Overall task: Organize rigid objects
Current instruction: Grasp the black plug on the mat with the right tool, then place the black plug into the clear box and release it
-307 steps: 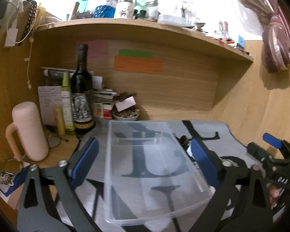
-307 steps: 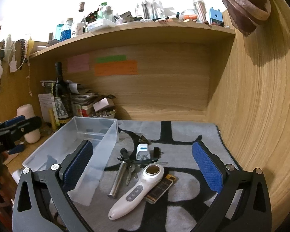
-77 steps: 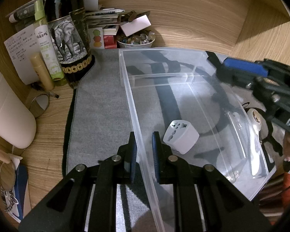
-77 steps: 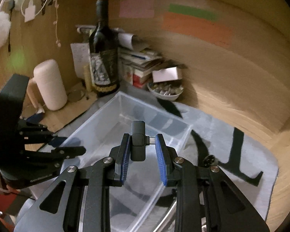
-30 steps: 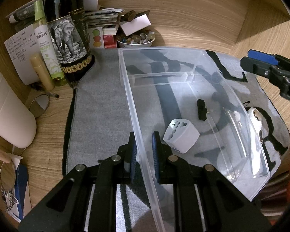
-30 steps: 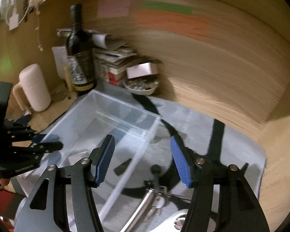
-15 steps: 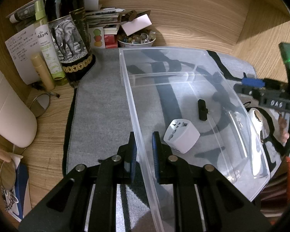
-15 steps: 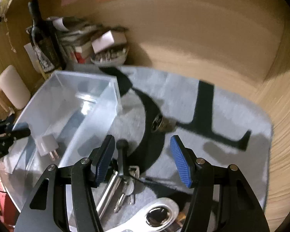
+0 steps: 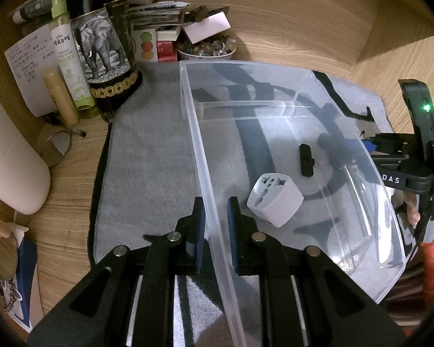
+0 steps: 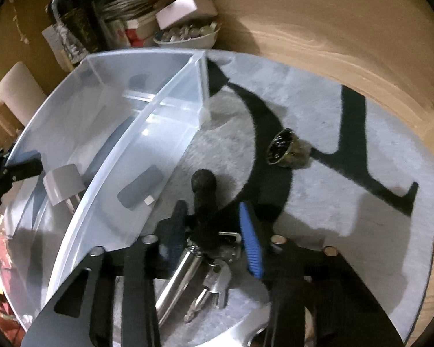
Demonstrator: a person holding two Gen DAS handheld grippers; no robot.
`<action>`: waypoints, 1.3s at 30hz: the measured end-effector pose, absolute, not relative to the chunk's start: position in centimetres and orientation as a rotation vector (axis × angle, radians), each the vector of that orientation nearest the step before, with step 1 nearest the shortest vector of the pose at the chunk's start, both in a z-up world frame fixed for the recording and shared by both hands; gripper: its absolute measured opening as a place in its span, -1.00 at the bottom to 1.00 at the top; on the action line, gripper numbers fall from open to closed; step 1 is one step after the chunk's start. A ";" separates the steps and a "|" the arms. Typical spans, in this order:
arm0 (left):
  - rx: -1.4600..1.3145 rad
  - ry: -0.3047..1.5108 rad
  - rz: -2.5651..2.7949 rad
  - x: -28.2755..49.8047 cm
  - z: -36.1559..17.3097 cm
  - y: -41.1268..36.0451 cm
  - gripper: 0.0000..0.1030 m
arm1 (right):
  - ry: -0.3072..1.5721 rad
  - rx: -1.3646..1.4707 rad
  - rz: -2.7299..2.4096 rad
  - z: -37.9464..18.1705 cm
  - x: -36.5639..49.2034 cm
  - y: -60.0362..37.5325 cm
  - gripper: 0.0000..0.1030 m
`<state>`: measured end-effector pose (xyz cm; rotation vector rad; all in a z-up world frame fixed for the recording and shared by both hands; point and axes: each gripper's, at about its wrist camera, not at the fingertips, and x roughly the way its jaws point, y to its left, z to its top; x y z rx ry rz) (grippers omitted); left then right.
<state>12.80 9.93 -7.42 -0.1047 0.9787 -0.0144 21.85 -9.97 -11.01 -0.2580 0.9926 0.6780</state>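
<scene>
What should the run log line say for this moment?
left gripper: shut on clear bin wall | right gripper: open over black-handled tool | in bin: white adapter, black dongle

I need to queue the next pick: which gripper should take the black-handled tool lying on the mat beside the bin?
Right. The right gripper is already down over the black-handled tool, jaws open on either side of it. The left gripper is shut on the clear plastic bin wall, steadying it.

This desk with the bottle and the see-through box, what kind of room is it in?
Probably someone's home desk nook. A wine bottle, a stack of books and a bowl of small trinkets crowd the wooden back wall, and a clear plastic box sits on a grey mat.
</scene>
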 end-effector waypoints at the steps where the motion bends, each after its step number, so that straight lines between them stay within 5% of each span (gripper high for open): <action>1: -0.102 0.979 -0.014 12.8 -7.4 9.9 -0.71 | 0.990 -0.259 0.683 -11.0 21.8 -9.9 -0.51; 5: -0.104 0.979 -0.015 12.9 -7.4 9.9 -0.71 | 0.967 -0.264 0.690 -10.6 21.3 -9.9 -0.74; 39: -0.089 0.971 -0.008 13.1 -7.1 9.7 -0.73 | 0.673 -0.269 0.778 -1.3 16.7 -6.4 -0.74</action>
